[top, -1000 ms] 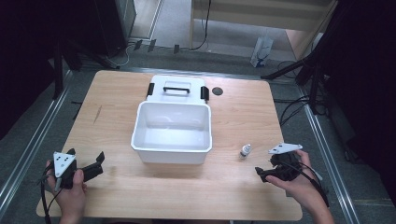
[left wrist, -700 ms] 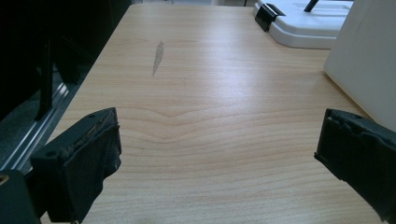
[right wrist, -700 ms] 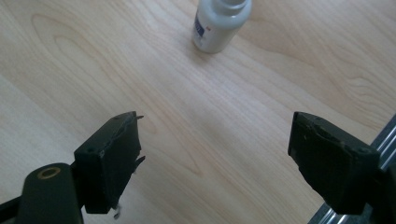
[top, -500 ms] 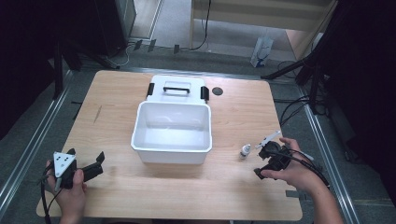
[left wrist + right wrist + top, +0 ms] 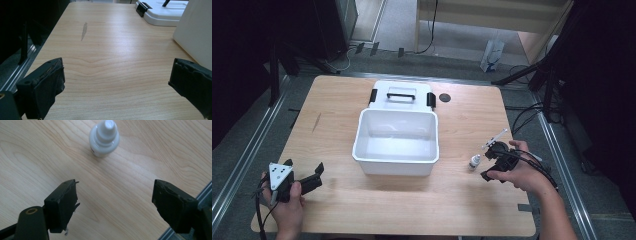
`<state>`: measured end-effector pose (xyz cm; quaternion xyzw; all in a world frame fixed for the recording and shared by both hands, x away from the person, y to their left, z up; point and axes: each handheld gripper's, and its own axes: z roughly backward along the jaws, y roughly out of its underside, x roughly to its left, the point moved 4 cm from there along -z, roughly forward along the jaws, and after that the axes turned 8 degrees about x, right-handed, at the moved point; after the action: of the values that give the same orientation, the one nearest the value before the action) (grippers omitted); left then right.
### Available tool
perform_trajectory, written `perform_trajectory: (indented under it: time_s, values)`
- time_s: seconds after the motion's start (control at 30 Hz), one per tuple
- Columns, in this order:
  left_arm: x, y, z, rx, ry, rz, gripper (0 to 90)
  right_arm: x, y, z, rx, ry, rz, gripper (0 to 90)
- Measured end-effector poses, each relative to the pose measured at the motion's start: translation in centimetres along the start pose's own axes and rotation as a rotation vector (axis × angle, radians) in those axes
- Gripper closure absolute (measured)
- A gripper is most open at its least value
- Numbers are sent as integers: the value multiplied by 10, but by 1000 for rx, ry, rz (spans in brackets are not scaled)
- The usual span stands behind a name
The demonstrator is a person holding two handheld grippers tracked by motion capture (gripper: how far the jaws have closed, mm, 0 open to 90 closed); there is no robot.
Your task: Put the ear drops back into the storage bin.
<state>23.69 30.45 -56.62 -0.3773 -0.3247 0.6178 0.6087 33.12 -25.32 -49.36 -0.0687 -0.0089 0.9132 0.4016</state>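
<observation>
Left tongs (image 5: 314,173), black, two-jaw: near the desk's front left corner, jaws wide apart, nothing held. Right tongs (image 5: 113,205): near the right edge, jaws wide apart, empty, tilted down at the bottle.

Light wooden desk (image 5: 337,100).

White rectangular plastic bin (image 5: 396,136): open, mid-desk.

White plastic lid with black handle and clasps (image 5: 401,94): flat, touching the bin's far side.

Small white plastic bottle (image 5: 104,138): upright, between bin and right tongs, untouched.
</observation>
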Motion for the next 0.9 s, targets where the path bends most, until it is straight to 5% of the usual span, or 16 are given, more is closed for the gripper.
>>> perform_trajectory:
  time_s: [0.23, 0.37, 0.43, 0.67, 0.9]
  values:
    - [0, 0, 0, 1, -1, -1, 5, -2, -18, -3, 1, 0, -32, 236]
    - [0, 0, 0, 4, -2, -4, 5, 2, -29, -6, -11, -33, -33, 331]
    - [0, 0, 0, 4, -2, -4, 5, 3, -33, -10, 8, -34, -30, 495]
    - [-1, 0, 0, 3, 0, -10, 5, 1, -34, -18, 16, -75, -62, 775]
    - [-1, 0, 0, 2, -4, -12, 5, 1, -28, -17, 8, -117, -42, 690]
